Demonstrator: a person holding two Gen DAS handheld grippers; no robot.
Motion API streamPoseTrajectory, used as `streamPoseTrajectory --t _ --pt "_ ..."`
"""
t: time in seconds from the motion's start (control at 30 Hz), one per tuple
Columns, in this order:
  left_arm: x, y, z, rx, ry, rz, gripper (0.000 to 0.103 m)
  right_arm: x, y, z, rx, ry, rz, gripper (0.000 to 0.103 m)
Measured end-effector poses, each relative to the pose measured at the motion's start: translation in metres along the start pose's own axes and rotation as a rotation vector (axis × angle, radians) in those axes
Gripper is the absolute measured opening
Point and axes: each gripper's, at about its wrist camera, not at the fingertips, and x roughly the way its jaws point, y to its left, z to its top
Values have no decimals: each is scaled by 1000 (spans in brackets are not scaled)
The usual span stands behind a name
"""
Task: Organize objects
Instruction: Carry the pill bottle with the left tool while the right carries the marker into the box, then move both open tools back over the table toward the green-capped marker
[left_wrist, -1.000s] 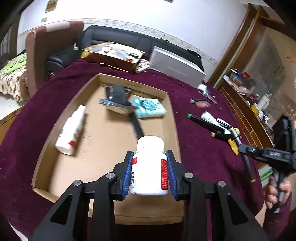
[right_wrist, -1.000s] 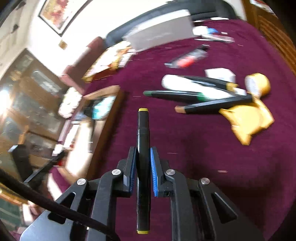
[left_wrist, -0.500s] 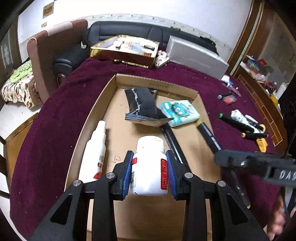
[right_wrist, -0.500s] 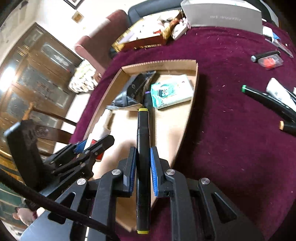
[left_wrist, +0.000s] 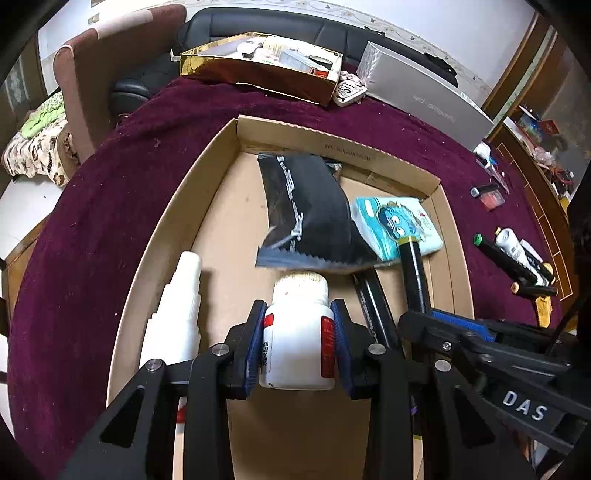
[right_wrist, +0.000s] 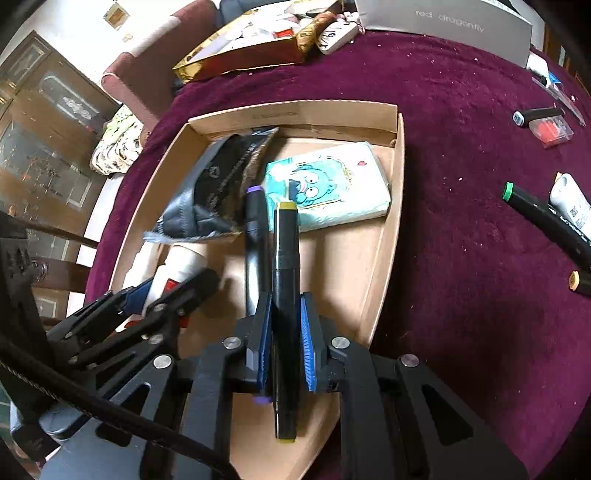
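Observation:
My left gripper (left_wrist: 298, 332) is shut on a white pill bottle (left_wrist: 297, 332) with a red label, held low over the cardboard tray (left_wrist: 221, 155). My right gripper (right_wrist: 284, 325) is shut on a black marker with yellow caps (right_wrist: 285, 280), held over the tray's right half; the marker also shows in the left wrist view (left_wrist: 414, 273). In the tray lie a white spray bottle (left_wrist: 177, 317), a black foil pouch (left_wrist: 306, 214), a teal tissue pack (right_wrist: 328, 184) and a purple-capped black marker (right_wrist: 255, 243). The left gripper shows in the right wrist view (right_wrist: 147, 306).
On the maroon cloth to the right lie a green-capped marker (right_wrist: 546, 218), a white tube (right_wrist: 570, 203), an orange-capped marker (right_wrist: 580, 282) and a small red case (right_wrist: 550, 129). A gold box (left_wrist: 258, 70) and a grey box (left_wrist: 424, 96) stand behind the tray.
Both grippers have moved over the tray and lowered. The right gripper carried the yellow-capped marker from the cloth into the tray area, beside the purple-capped marker. The left still holds the bottle.

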Motion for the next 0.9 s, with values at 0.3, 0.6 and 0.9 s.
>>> streamPoseTrajectory --t 0.3,0.6,0.9 --pt "0 5 2 -22 -5 -22 30 5 1 5 -5 -4 -11 13" --pt "-19 19 -6 -99 1 -93 36 -2 2 4 -3 -48 21 37" --pt "-65 25 -26 -162 -58 -160 50 -48 -9 -6 23 -158 80 49"
